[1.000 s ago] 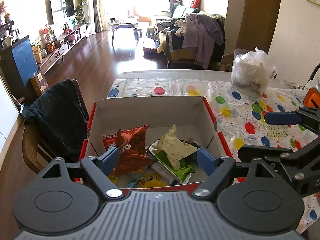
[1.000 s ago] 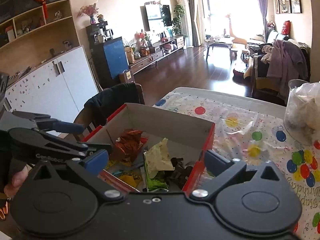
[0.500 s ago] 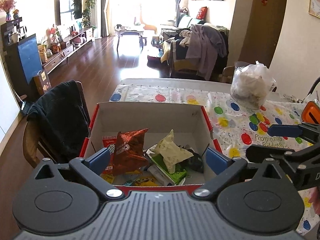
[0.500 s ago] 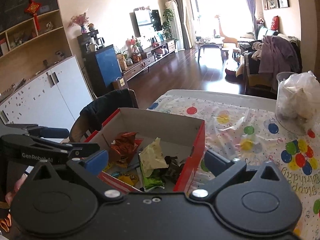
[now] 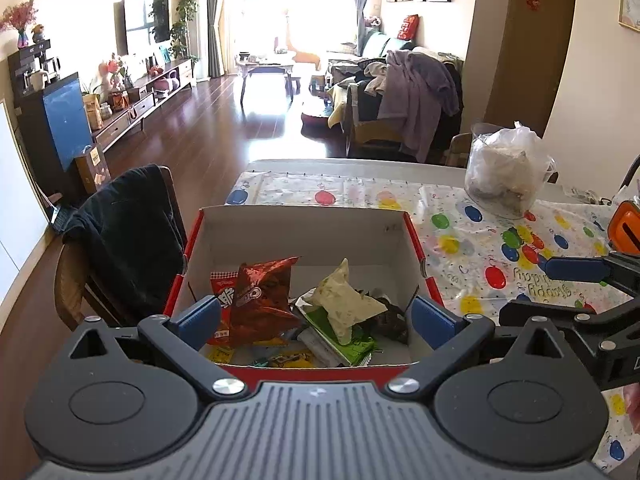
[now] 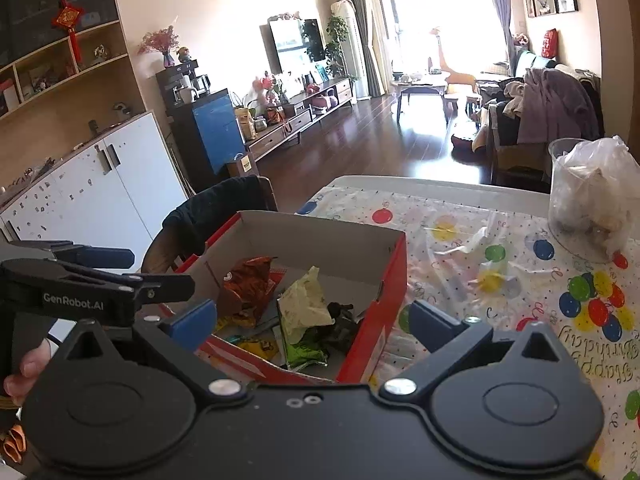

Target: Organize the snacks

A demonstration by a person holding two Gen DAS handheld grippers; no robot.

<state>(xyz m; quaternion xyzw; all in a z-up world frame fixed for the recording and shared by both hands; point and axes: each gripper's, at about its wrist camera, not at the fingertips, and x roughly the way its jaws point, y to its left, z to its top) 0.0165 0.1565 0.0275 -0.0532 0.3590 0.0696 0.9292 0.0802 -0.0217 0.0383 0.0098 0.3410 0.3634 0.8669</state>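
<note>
An open cardboard box [image 5: 304, 236] with red outer walls [image 6: 380, 308] stands at the table's left side. In it lie several snack packets: a red-brown crinkled bag [image 5: 260, 296], a pale cream bag [image 5: 344, 300] on a green packet [image 5: 352, 348], and a yellow one [image 5: 288, 360]. My left gripper [image 5: 316, 316] hangs open over the box's near edge, nothing between its blue pads. My right gripper [image 6: 314, 320] is open too, above the box's near right corner. Each gripper shows in the other's view, the left gripper [image 6: 136, 270] and the right gripper [image 5: 556, 290].
A balloon-print tablecloth [image 5: 480, 240] covers the table. A clear container with a plastic bag [image 5: 504, 176] stands at the back right. A chair draped with a black jacket [image 5: 128, 240] sits left of the box. An orange object [image 5: 624, 228] is at the right edge.
The left gripper's jaws have spread wider. The box has slid left in the right wrist view as that gripper shifted slightly right. The snacks lie as before.
</note>
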